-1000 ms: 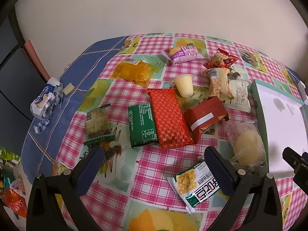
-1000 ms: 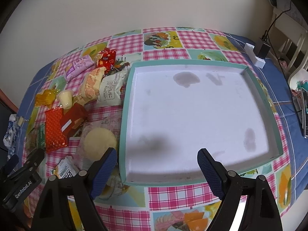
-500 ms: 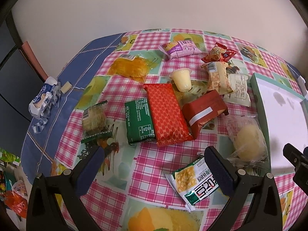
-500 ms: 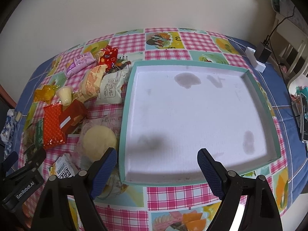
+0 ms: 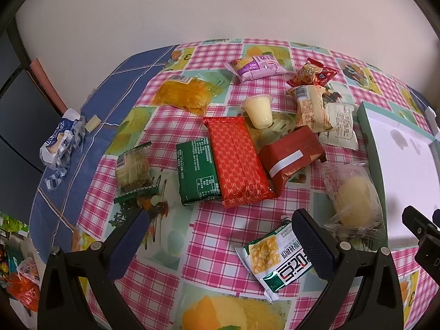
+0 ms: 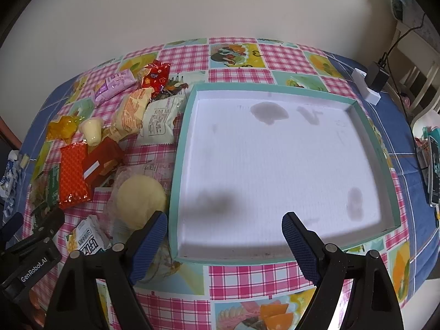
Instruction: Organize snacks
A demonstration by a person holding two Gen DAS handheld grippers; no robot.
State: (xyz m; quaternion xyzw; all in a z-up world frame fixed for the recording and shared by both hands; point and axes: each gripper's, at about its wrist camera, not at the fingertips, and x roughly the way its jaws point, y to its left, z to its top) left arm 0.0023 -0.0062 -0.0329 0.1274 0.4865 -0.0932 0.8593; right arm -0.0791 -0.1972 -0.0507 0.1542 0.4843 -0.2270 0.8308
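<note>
Several snacks lie on the checked tablecloth: a red patterned pack (image 5: 238, 161), a green pack (image 5: 196, 172), a dark red pack (image 5: 291, 156), a pudding cup (image 5: 260, 108), a bagged round bun (image 5: 353, 198) and a green-and-white cracker pack (image 5: 277, 261). An empty teal-rimmed tray (image 6: 368, 137) sits to their right. My left gripper (image 5: 218, 240) is open above the table, near the cracker pack. My right gripper (image 6: 224, 235) is open over the tray's near edge. Both hold nothing.
More snacks lie at the back: a purple pack (image 5: 254, 67), a red candy pack (image 5: 312, 74), an orange bag (image 5: 183, 95) and a noodle-like pack (image 5: 133, 169). A crumpled blue-white wrapper (image 5: 60, 144) lies at the left edge. A charger (image 6: 371, 82) sits at the right.
Both grippers have drawn slightly nearer to the table. The left view has shifted so the snacks sit a little higher and nearer. Nothing was taken hold of.
</note>
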